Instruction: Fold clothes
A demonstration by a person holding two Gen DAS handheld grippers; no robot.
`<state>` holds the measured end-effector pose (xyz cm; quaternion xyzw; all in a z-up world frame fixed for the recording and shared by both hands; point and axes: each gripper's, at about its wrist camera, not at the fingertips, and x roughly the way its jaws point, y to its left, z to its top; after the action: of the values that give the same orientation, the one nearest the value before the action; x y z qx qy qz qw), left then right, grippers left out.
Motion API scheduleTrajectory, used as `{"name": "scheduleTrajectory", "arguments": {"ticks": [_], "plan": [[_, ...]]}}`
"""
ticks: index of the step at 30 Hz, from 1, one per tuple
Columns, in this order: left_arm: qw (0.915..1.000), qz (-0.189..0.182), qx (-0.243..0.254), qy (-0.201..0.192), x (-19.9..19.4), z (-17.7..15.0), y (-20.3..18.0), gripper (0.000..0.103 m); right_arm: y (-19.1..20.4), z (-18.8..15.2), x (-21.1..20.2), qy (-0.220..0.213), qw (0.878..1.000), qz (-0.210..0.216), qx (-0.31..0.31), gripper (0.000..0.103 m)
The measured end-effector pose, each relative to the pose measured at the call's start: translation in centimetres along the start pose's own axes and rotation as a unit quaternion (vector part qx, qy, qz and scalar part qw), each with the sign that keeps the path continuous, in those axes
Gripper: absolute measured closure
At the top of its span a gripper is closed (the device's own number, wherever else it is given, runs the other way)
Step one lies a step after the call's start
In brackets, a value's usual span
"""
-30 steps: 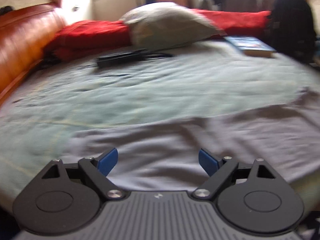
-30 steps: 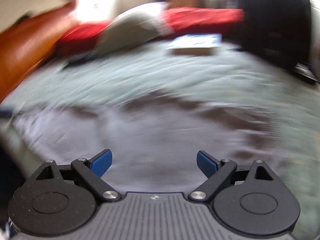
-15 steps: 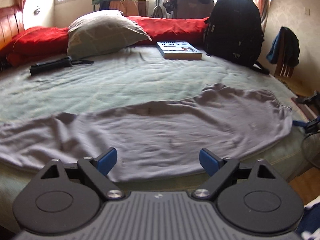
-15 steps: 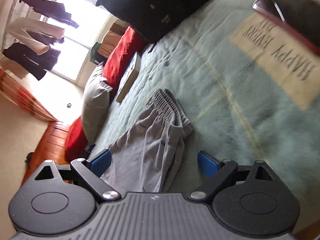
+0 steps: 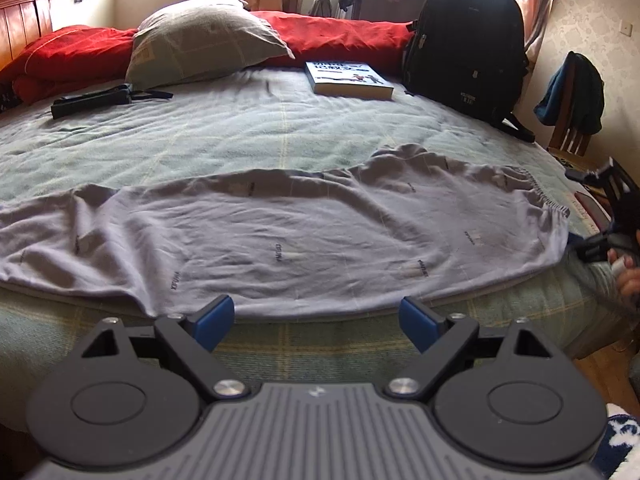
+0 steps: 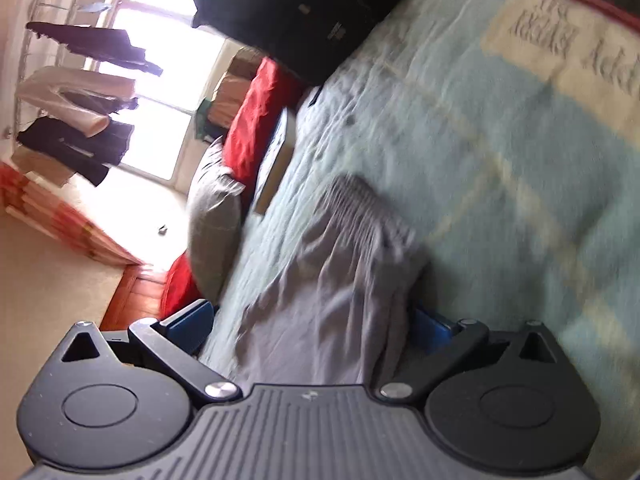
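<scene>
A grey pair of trousers (image 5: pixel 300 232) lies spread across the green bed cover (image 5: pixel 240 132), its elastic waistband (image 5: pixel 548 208) at the right end. My left gripper (image 5: pixel 316 316) is open and empty, just short of the garment's near hem at the bed's front edge. My right gripper (image 6: pixel 312 324) is open and rolled on its side at the waistband end. Grey fabric (image 6: pixel 340 280) lies between its fingers, the bunched waistband (image 6: pixel 360 204) just ahead. In the left wrist view the right gripper (image 5: pixel 604 216) and a hand (image 5: pixel 628 276) show at the right edge.
A black backpack (image 5: pixel 464 40), a book (image 5: pixel 348 80), a grey pillow (image 5: pixel 200 40), a red quilt (image 5: pixel 340 36) and a folded black umbrella (image 5: pixel 92 100) lie at the far side of the bed. A chair (image 5: pixel 568 136) draped with clothes stands to the right. Clothes (image 6: pixel 76 96) hang by the window.
The left gripper has drawn back and swung right, showing the whole garment. The right gripper has rolled sideways and moved in on the waistband end, fabric now between its fingers.
</scene>
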<state>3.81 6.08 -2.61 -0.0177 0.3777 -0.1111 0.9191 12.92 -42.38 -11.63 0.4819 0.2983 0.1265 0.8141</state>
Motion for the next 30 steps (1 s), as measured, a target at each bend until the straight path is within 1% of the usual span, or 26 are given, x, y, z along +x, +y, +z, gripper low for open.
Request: {"name": "scheduleTrajectory", "arguments": {"ticks": [2,4,8,13,14,16,18,22,25,28,30], "plan": [[1.0,-0.001,-0.001,0.001,0.2,0.0,-0.1,0.014,0.1,-0.7,-0.3,0.002,1.0,0.003,0.001,0.0],[1.0,-0.003,-0.002,0.001,0.4,0.0,-0.2,0.014,0.2,-0.2,0.5,-0.019,1.0,0.002,0.005,0.0],[0.9999,-0.009,-0.004,-0.003,0.2,-0.3,-0.5,0.014,1.0,1.0,2.6,-0.069,0.996,-0.039,-0.035,0.0],[0.9999,-0.009,-0.01,-0.008,-0.1,-0.8,-0.3,0.014,1.4,-1.0,1.9,-0.045,0.999,-0.021,0.007,0.0],[0.9999,-0.009,-0.01,-0.009,-0.1,-0.8,-0.3,0.014,1.2,-1.7,1.6,-0.039,0.999,-0.005,0.025,0.0],[0.9998,-0.012,-0.011,-0.011,0.1,-0.8,-0.2,0.014,1.0,-2.9,1.3,-0.033,0.999,0.015,0.026,0.0],[0.9997,-0.019,-0.011,-0.01,0.3,-0.8,-0.2,0.014,0.7,-2.7,1.5,-0.042,0.999,0.021,0.015,0.0],[0.9995,-0.025,-0.012,-0.012,0.2,-1.2,-0.1,0.014,-0.3,-0.8,2.4,-0.076,0.995,0.053,0.033,0.0],[0.9993,-0.026,-0.023,-0.017,0.0,-1.5,0.3,0.014,-0.7,-1.1,2.4,-0.094,0.992,0.071,0.037,0.0],[0.999,-0.025,-0.032,-0.02,0.0,-1.5,0.7,0.014,-0.2,-2.5,2.0,-0.089,0.993,0.074,0.014,0.0],[0.9989,-0.025,-0.035,-0.021,0.0,-1.4,0.8,0.014,0.3,-2.6,2.4,-0.079,0.995,0.058,-0.008,0.002]]}}
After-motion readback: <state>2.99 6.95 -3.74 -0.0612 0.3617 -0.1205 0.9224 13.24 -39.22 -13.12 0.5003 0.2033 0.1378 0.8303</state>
